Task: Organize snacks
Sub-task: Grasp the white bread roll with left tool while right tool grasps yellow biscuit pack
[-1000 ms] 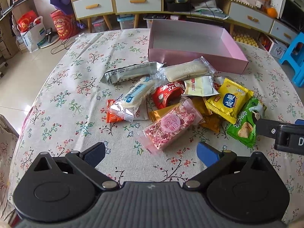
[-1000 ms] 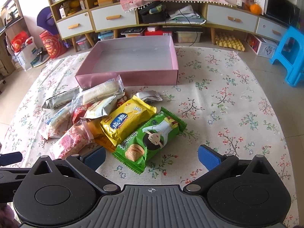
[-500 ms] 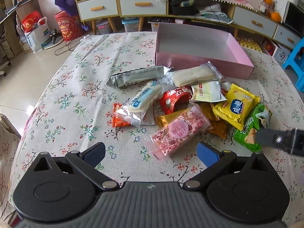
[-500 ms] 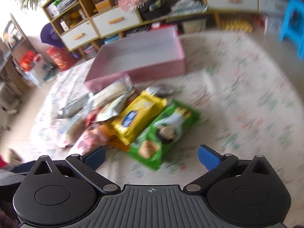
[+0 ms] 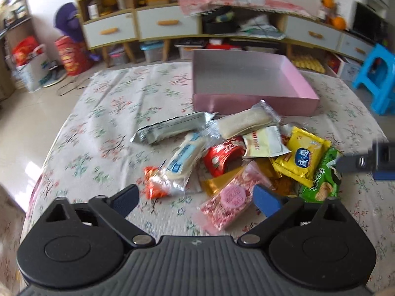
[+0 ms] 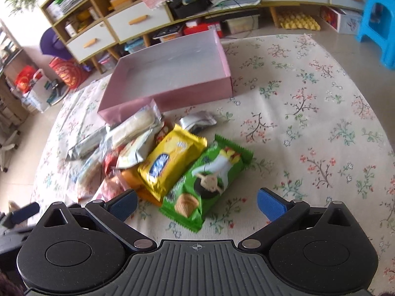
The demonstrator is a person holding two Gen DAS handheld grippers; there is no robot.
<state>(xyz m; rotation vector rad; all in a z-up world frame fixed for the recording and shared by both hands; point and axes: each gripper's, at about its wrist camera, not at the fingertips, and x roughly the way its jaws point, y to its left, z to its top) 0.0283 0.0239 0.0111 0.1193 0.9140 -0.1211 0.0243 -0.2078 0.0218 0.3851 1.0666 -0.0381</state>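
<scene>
Both the left hand-held gripper point(image 5: 195, 197) and right hand-held gripper point(image 6: 196, 203) are gaping wide, empty, over crinkly foil snack packets point(image 6: 172, 165) beside a rectangular pink box point(image 6: 172, 74).

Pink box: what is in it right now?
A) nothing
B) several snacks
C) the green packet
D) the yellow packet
A: the pink box shows only bare floor inside, while the green packet, the yellow packet and the other snacks lie in front of it on the tablecloth.
</scene>
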